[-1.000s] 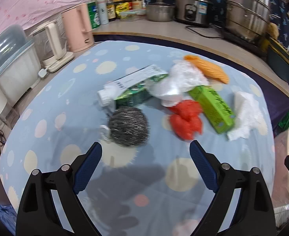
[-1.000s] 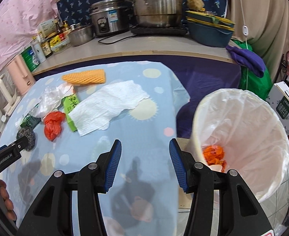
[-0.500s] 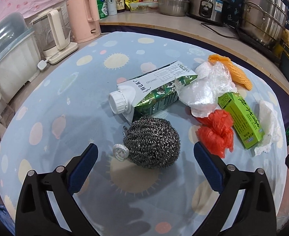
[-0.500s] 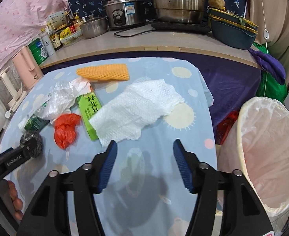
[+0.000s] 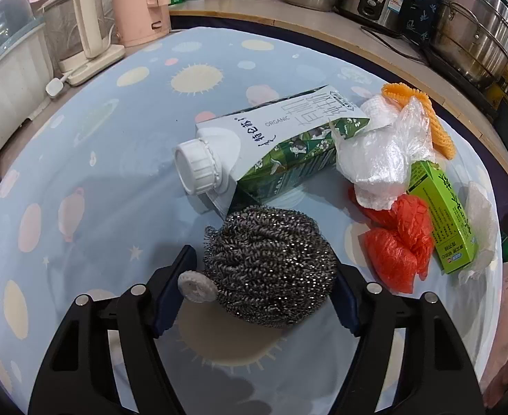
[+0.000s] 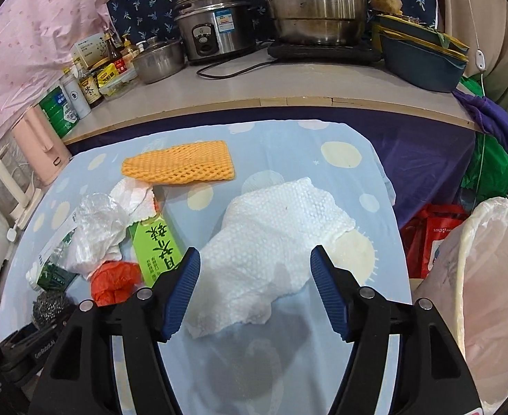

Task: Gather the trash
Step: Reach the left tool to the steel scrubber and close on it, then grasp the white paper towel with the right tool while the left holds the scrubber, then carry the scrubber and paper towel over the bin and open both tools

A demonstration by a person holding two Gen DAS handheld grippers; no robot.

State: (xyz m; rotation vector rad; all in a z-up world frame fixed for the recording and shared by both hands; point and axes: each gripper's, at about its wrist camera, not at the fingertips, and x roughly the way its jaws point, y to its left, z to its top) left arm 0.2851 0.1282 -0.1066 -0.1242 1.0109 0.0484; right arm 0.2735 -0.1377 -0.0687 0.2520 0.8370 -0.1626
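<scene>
A steel wool scrubber (image 5: 268, 242) with a white ring tag lies on the spotted blue tablecloth (image 5: 115, 159). My left gripper (image 5: 264, 261) straddles it, and its jaws are closing. The right pad (image 5: 345, 297) meets the scrubber's side, while the left pad (image 5: 174, 290) stands a sliver off it. My right gripper (image 6: 255, 254) hovers over a crumpled white paper towel (image 6: 281, 214). Its jaws are opening and nothing is gripped between them. A milk carton (image 5: 281, 145), clear plastic (image 5: 382, 152), a red bag (image 5: 399, 242), a green box (image 5: 441, 214) and an orange foam net (image 6: 181, 167) lie nearby.
A white-lined trash bin (image 6: 489, 276) stands off the table's right edge, with a red bag (image 6: 434, 235) on the floor beside it. Behind the table, a counter (image 6: 288, 83) holds pots, a rice cooker and bottles. A pink kettle (image 5: 139, 3) and a white appliance (image 5: 81, 24) stand at the left.
My left gripper came forward and down onto the scrubber, and its jaws narrowed around it. My right gripper swung left, away from the bin and over the paper towel, with its jaws wider.
</scene>
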